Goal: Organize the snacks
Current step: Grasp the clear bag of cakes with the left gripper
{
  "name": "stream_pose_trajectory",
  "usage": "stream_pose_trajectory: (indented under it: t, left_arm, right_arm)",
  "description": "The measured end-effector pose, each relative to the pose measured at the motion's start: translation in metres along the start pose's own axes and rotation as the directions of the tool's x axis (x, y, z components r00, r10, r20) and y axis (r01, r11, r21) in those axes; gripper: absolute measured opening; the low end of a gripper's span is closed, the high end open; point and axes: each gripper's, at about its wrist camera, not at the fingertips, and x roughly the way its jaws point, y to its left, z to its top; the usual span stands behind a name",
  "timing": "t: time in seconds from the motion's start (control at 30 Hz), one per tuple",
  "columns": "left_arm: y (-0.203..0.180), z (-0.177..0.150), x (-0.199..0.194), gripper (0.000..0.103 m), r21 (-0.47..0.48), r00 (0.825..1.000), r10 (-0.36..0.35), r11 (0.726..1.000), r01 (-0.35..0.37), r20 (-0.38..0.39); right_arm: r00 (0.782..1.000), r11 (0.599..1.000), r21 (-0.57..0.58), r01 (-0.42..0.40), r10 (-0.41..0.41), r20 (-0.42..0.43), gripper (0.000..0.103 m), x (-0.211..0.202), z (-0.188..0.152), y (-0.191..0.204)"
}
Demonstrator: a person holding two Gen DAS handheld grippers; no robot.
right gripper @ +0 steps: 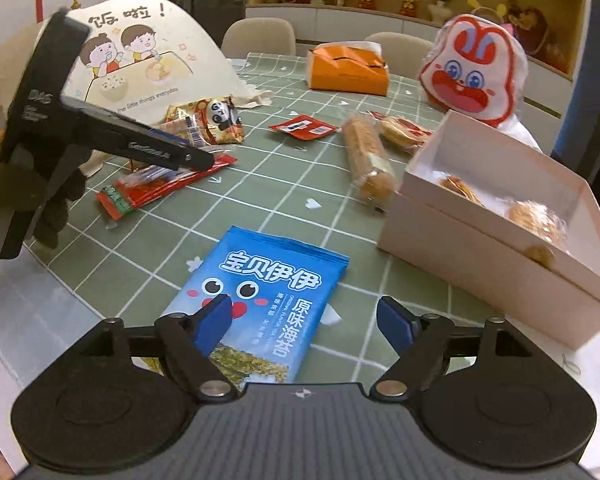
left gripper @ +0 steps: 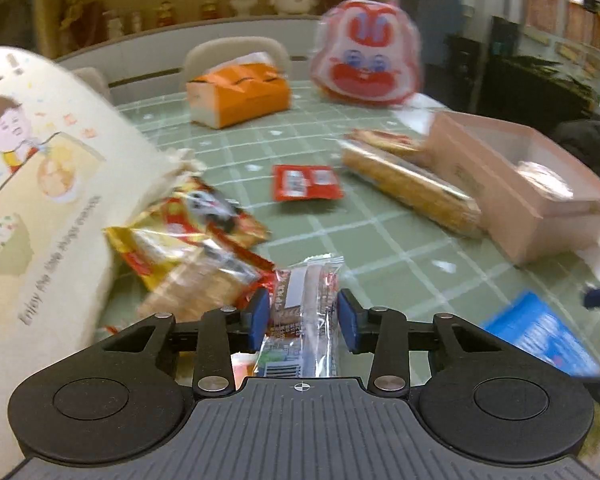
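My left gripper (left gripper: 303,316) is shut on a clear-wrapped snack stick (left gripper: 306,308), held above the green checked table; in the right wrist view it (right gripper: 204,160) sits over red and clear packets (right gripper: 160,184). A pile of panda-print snacks (left gripper: 192,224) lies just left, beside a cream cartoon bag (left gripper: 40,184). My right gripper (right gripper: 306,322) is open and empty above a blue seaweed packet (right gripper: 264,300). A pink box (right gripper: 500,216) holding cookies stands at right, with a long cracker roll (right gripper: 366,152) beside it.
An orange tissue box (right gripper: 346,70) and a red-and-white rabbit bag (right gripper: 472,72) stand at the far side. A small red sachet (right gripper: 302,128) lies mid-table. Chairs and a shelf of figurines are behind. The table edge runs along the lower left.
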Motion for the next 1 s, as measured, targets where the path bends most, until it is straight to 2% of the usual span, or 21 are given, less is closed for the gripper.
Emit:
stream_pose_trajectory:
  t: [0.17, 0.27, 0.37, 0.47, 0.63, 0.8, 0.9, 1.0]
  left_arm:
    - [-0.034, -0.012, -0.011, 0.042, 0.093, 0.992, -0.108, 0.989, 0.114, -0.060]
    - [-0.045, -0.017, -0.008, 0.043, 0.115, 0.993, -0.096, 0.988, 0.104, -0.071]
    - [-0.041, -0.013, 0.001, 0.045, 0.067, 0.991, -0.101, 0.992, 0.107, -0.084]
    - [-0.042, -0.011, 0.005, 0.045, 0.066, 0.991, -0.099, 0.992, 0.105, -0.085]
    - [-0.044, -0.008, 0.009, 0.051, 0.063, 0.987, -0.140, 0.987, 0.145, -0.076]
    - [-0.041, -0.013, 0.006, 0.051, 0.035, 0.986, -0.160, 0.986, 0.162, -0.052]
    - [-0.039, -0.018, 0.001, 0.044, 0.008, 0.984, -0.174, 0.985, 0.175, -0.043]
    - [-0.038, -0.025, -0.008, 0.043, -0.008, 0.980, -0.195, 0.981, 0.195, -0.037]
  right_arm:
    - [1.000, 0.999, 0.044, 0.001, -0.002, 0.011, 0.085, -0.002, -0.007, -0.010]
    - [1.000, 0.998, 0.070, -0.009, 0.007, 0.029, 0.086, -0.004, -0.014, -0.015]
    - [0.999, 0.995, 0.095, -0.018, 0.013, 0.050, 0.088, -0.005, -0.020, -0.017]
    - [0.997, 0.989, 0.139, -0.043, 0.035, 0.062, 0.090, -0.006, -0.027, -0.024]
    - [0.996, 0.980, 0.182, -0.079, 0.070, 0.058, 0.091, -0.007, -0.030, -0.033]
    - [0.995, 0.988, 0.149, -0.030, 0.015, 0.101, 0.091, -0.018, -0.031, -0.023]
    - [0.991, 0.996, 0.091, -0.008, -0.005, 0.133, 0.091, -0.030, -0.030, -0.009]
    - [0.990, 1.000, 0.028, 0.012, -0.016, 0.142, 0.091, -0.035, -0.028, 0.007]
